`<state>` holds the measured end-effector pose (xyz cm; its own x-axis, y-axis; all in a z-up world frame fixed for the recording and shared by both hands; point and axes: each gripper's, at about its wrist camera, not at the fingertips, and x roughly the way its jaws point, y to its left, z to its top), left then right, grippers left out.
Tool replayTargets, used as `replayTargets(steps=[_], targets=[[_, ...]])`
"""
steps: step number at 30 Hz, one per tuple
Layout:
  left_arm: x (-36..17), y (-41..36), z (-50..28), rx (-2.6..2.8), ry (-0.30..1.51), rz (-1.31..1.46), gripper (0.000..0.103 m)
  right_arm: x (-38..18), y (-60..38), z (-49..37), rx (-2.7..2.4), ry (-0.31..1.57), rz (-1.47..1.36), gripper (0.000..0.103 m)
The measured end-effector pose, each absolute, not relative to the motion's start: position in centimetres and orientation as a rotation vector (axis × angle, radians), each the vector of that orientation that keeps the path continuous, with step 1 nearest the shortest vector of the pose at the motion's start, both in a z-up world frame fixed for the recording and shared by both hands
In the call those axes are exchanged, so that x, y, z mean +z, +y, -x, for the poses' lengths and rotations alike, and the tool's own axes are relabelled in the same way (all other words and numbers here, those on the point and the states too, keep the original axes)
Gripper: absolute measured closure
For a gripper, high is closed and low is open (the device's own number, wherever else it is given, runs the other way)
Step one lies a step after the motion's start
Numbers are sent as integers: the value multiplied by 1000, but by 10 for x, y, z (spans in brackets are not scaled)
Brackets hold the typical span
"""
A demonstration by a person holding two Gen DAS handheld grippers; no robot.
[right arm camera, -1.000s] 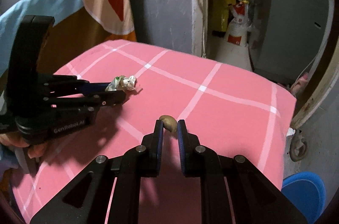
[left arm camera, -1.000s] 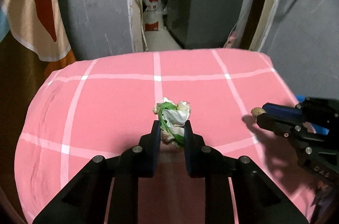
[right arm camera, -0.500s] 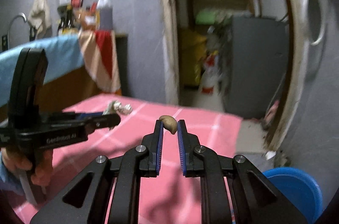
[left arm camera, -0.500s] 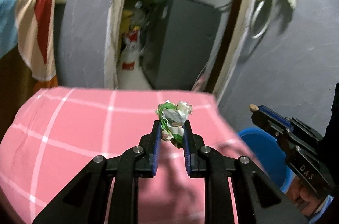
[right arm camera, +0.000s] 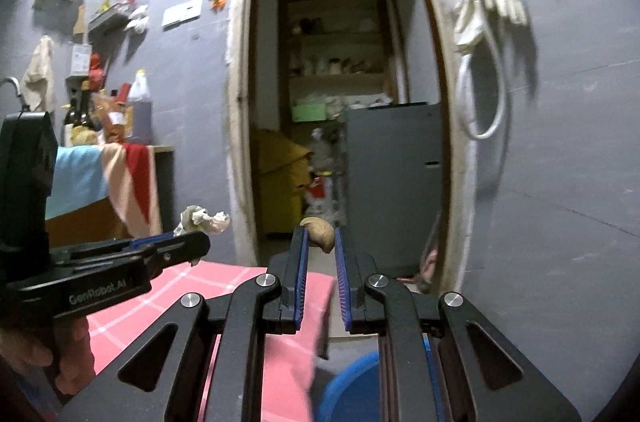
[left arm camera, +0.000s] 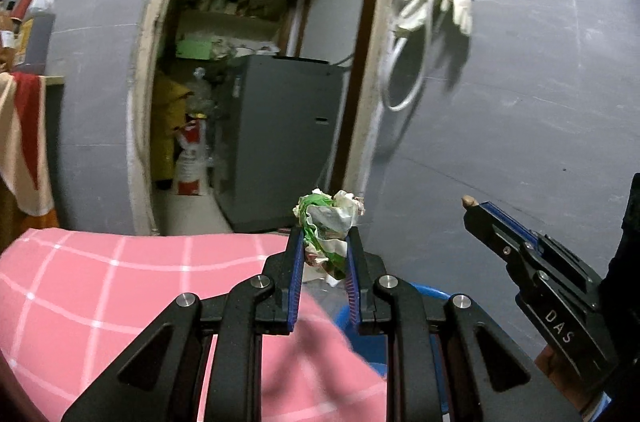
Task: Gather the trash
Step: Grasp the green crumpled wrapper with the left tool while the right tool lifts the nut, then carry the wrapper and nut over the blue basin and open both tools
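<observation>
In the left wrist view, the left tongs (left arm camera: 323, 256) hold a crumpled wrapper (left arm camera: 329, 228) tightly between the blue pads. The wrapper is a wrinkled ball of white and green paper, with some pale brown at its edges, and it stands out above the fingertips. It hangs in the air just past the edge of the pink checked worktop (left arm camera: 100, 302), over the blue bin (left arm camera: 400, 334) that shows below the tongs. To the right of the worktop, well apart from it, the right tongs (left arm camera: 474, 208) come in from the side with a small tan piece at their tip.

In the right wrist view, the right tongs (right arm camera: 320, 242) are almost closed on a small nutshell (right arm camera: 319, 233). It is tan, curved and smooth, with a darker lower end. It is held beyond the corner of the worktop (right arm camera: 192, 290), above the rim of the blue bin (right arm camera: 348, 386). The left tongs (right arm camera: 192, 246) stand over the worktop with the wrapper (right arm camera: 202, 218) sticking out of them.
</observation>
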<state>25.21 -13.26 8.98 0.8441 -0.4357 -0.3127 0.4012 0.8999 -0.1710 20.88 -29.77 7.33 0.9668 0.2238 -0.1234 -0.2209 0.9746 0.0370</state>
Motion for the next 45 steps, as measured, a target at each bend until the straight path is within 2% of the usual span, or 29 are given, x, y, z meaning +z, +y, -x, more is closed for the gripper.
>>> replayTargets(steps=[8, 16, 26, 35, 37, 40, 45], targets=[[81, -175, -253, -500, 389, 90, 87, 67, -339, -199, 139, 151, -86, 91], [70, -204, -256, -533, 438, 62, 87, 53, -368, -206, 62, 256, -154, 91], [44, -224, -274, -554, 602, 76, 86, 31, -394, -221, 10, 399, -258, 91], [22, -232, -284, -556, 698, 62, 80, 23, -398, -228, -6, 464, -276, 90], [20, -232, -286, -557, 710, 65, 79, 22, -399, -229, -8, 477, -281, 86], [20, -232, -284, -560, 714, 65, 71, 21, -400, -230, -11, 483, -287, 77], [21, -233, -284, -559, 713, 53, 69, 22, -400, -231, -15, 481, -291, 76]])
